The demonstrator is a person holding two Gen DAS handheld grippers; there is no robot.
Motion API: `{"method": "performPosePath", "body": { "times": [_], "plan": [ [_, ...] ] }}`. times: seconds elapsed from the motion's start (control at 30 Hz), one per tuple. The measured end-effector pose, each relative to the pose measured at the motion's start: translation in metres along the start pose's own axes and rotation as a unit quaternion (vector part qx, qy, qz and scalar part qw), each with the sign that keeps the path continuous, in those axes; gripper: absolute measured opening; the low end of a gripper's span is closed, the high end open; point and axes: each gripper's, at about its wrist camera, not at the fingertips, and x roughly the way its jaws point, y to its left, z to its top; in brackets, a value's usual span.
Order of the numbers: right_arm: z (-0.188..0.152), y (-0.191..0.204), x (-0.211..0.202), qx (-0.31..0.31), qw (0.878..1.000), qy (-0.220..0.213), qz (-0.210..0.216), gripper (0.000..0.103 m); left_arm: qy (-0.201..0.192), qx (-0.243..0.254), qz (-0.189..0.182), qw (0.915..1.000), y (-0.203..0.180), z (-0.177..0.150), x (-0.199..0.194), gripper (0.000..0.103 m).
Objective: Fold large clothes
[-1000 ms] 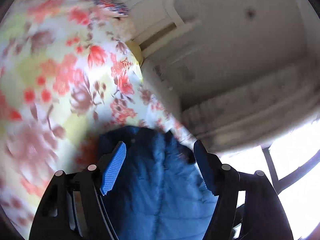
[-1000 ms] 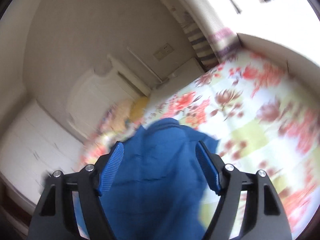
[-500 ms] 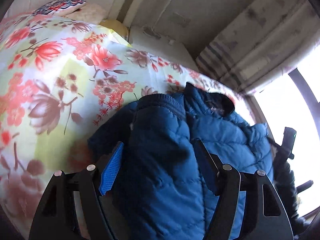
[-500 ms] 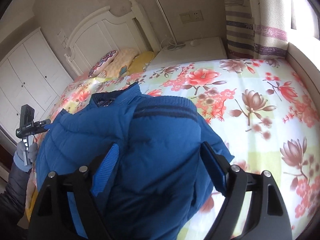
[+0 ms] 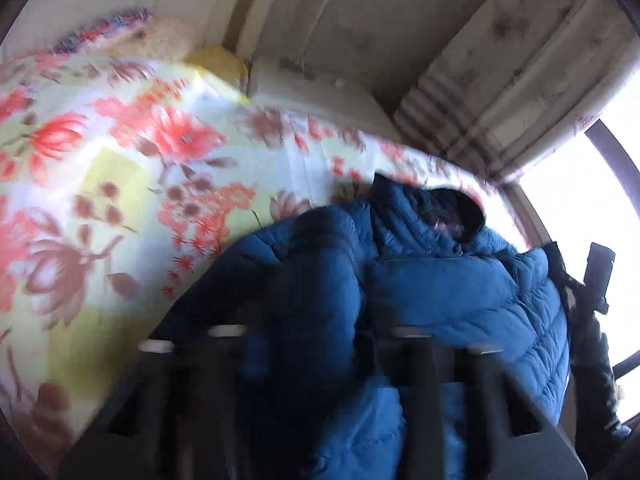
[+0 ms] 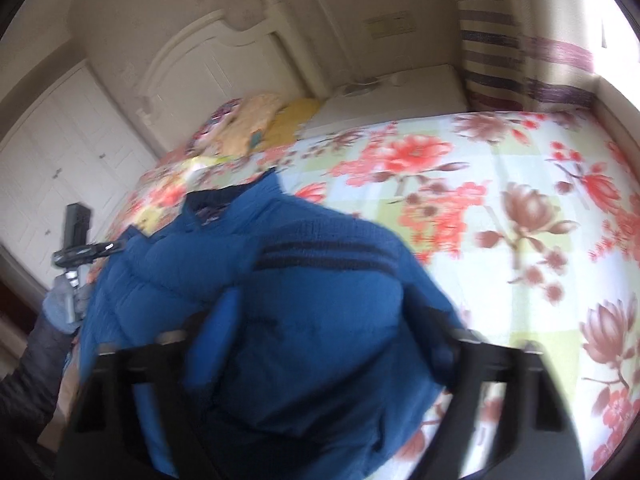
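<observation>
A blue quilted puffer jacket (image 5: 460, 304) lies on a bed with a floral cover (image 5: 120, 168). Its dark collar (image 5: 452, 208) points to the far side. In the right wrist view the jacket (image 6: 320, 320) shows a ribbed cuff with two dark stripes (image 6: 324, 258). My left gripper (image 5: 316, 352) is blurred by motion, its fingers apart with jacket fabric bulging between them. My right gripper (image 6: 324, 340) also has its fingers apart around a fold of the jacket. Whether either one pinches the fabric is hidden.
Pillows (image 6: 256, 120) lie at the white headboard (image 6: 224, 60). A white bedside table (image 6: 400, 92) and a striped curtain (image 6: 520, 52) stand by a bright window. White wardrobe doors (image 6: 52, 152) are at the left. The floral bedcover (image 6: 520, 220) stretches right.
Both grippers have swung down from pointing at the wall and ceiling to the bed. The jacket has come down onto the cover. The left view is now blurred by motion.
</observation>
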Motion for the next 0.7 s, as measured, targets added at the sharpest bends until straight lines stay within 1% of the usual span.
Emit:
{"method": "performPosePath", "body": {
  "times": [0.03, 0.07, 0.1, 0.13, 0.17, 0.2, 0.27, 0.3, 0.37, 0.4, 0.43, 0.47, 0.5, 0.53, 0.57, 0.6, 0.63, 0.67, 0.7],
  "plan": [
    [-0.002, 0.009, -0.006, -0.021, 1.000, -0.015, -0.007, 0.025, -0.036, 0.002, -0.007, 0.9993, -0.008, -0.010, -0.020, 0.016],
    [-0.005, 0.020, -0.015, -0.036, 0.999, -0.033, -0.023, 0.018, -0.056, 0.009, -0.005, 0.9984, -0.017, -0.017, -0.033, 0.014],
    [-0.010, 0.036, -0.028, -0.050, 0.997, -0.054, -0.035, 0.016, -0.073, 0.020, -0.001, 0.9972, -0.026, -0.024, -0.047, 0.014],
    [-0.015, 0.049, -0.039, -0.060, 0.995, -0.068, -0.037, 0.014, -0.088, 0.030, 0.000, 0.9956, -0.037, -0.031, -0.063, 0.013],
    [-0.019, 0.064, -0.053, -0.070, 0.994, -0.081, -0.037, 0.014, -0.094, 0.033, 0.001, 0.9950, -0.042, -0.031, -0.071, 0.013],
    [-0.019, 0.070, -0.060, -0.073, 0.993, -0.084, -0.041, 0.014, -0.099, 0.034, 0.003, 0.9945, -0.046, -0.026, -0.078, 0.013],
    [-0.007, 0.079, -0.072, -0.075, 0.992, -0.091, -0.048, 0.013, -0.100, 0.017, -0.005, 0.9948, -0.047, 0.003, -0.085, 0.013],
    [0.011, 0.078, -0.076, -0.064, 0.993, -0.090, -0.044, 0.013, -0.097, 0.003, -0.003, 0.9953, -0.045, 0.021, -0.082, 0.013],
    [0.047, 0.068, -0.070, -0.028, 0.995, -0.089, -0.044, 0.013, -0.070, -0.013, 0.024, 0.9972, -0.037, 0.055, -0.058, 0.014],
    [0.060, 0.062, -0.059, -0.018, 0.995, -0.079, -0.057, 0.013, -0.051, -0.023, 0.037, 0.9977, -0.030, 0.067, -0.040, 0.014],
    [0.072, 0.055, -0.043, -0.008, 0.996, -0.062, -0.071, 0.013, -0.023, -0.040, 0.049, 0.9977, -0.021, 0.074, -0.018, 0.014],
    [0.081, 0.042, -0.019, 0.013, 0.996, -0.036, -0.084, 0.014, 0.018, -0.061, 0.068, 0.9957, -0.008, 0.076, 0.011, 0.014],
    [0.083, 0.030, 0.006, 0.034, 0.994, -0.002, -0.099, 0.014, 0.047, -0.070, 0.094, 0.9919, 0.002, 0.070, 0.038, 0.015],
    [0.079, 0.018, 0.033, 0.051, 0.991, 0.035, -0.115, 0.014, 0.061, -0.074, 0.105, 0.9898, 0.008, 0.063, 0.052, 0.023],
    [0.069, 0.008, 0.058, 0.062, 0.987, 0.066, -0.130, 0.018, 0.061, -0.080, 0.109, 0.9889, 0.016, 0.050, 0.066, 0.029],
    [0.054, -0.003, 0.076, 0.080, 0.986, 0.075, -0.127, 0.022, 0.040, -0.084, 0.101, 0.9905, 0.020, 0.045, 0.064, 0.030],
    [0.049, -0.008, 0.076, 0.093, 0.987, 0.060, -0.116, 0.025, 0.029, -0.093, 0.090, 0.9911, 0.024, 0.042, 0.060, 0.033],
    [0.044, -0.014, 0.070, 0.110, 0.988, 0.042, -0.103, 0.026, 0.020, -0.104, 0.085, 0.9907, 0.028, 0.040, 0.055, 0.038],
    [0.042, -0.016, 0.067, 0.116, 0.987, 0.038, -0.104, 0.029, 0.010, -0.109, 0.083, 0.9905, 0.030, 0.040, 0.050, 0.040]
  ]
}}
